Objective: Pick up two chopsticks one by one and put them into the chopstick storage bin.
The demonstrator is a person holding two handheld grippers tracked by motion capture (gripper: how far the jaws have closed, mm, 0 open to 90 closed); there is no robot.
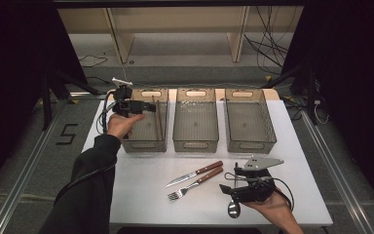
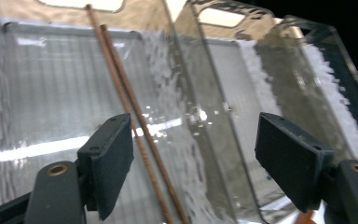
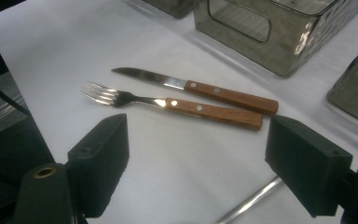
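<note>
The chopsticks [image 2: 135,121] lean inside the left bin [image 1: 146,141], just ahead of the left claw [image 2: 193,163], whose jaws stand apart with nothing pressed between them. To finish well, lift that claw straight up, clear of the bin wall, without brushing the sticks. The right claw [image 3: 196,172], also spread wide, hovers over the bench [image 3: 65,42] near the fork [image 3: 168,105] and knife [image 3: 200,88]; centre one handle before closing.

middle bin [image 1: 195,141], right bin [image 1: 250,144] – knife [image 1: 195,174], fork [image 1: 195,183] on table [image 1: 141,195]
</note>
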